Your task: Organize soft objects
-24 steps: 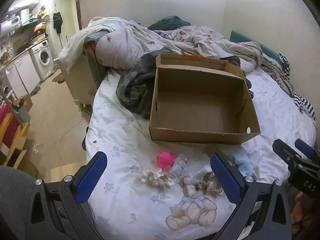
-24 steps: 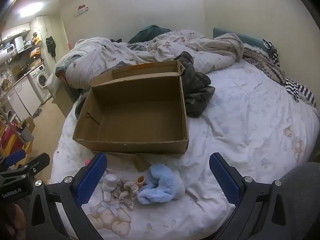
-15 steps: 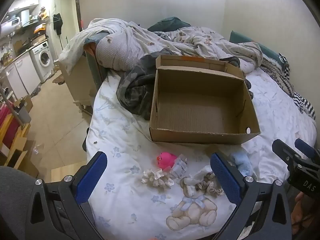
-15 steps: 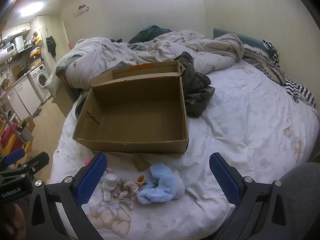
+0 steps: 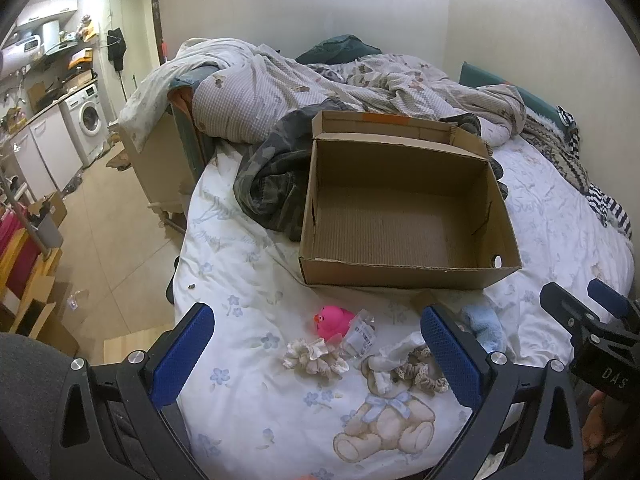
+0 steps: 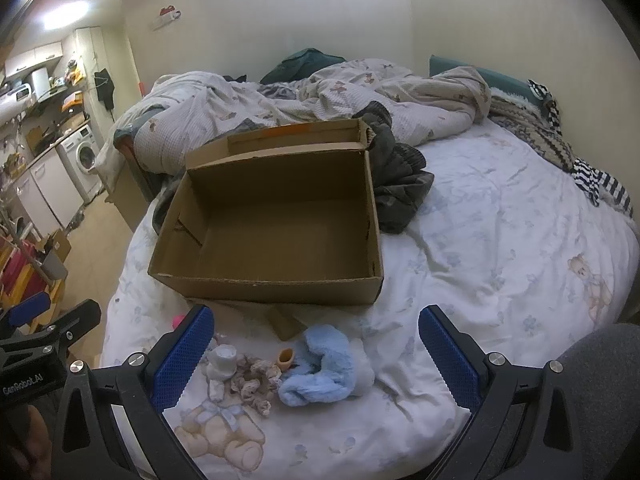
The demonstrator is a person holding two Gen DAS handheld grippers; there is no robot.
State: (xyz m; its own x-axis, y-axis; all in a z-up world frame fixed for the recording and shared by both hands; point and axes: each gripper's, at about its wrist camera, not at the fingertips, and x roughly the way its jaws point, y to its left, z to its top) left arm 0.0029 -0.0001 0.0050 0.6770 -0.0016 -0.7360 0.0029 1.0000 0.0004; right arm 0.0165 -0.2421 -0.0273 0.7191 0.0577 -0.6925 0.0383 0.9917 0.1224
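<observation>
Just ahead of the left gripper (image 5: 318, 344), whose jaws stand wide apart and hold nothing, a cream scrunchie (image 5: 314, 358) lies on the bed sheet (image 5: 248, 264) between its fingers, with a pink rubber duck (image 5: 332, 320) just beyond. The right gripper (image 6: 316, 344) is likewise spread and empty; a blue plush toy (image 6: 320, 372) sits between its fingers, a white sock (image 6: 220, 364) beside the left one. Farther back, the cardboard box (image 6: 272, 284) rests open.
</observation>
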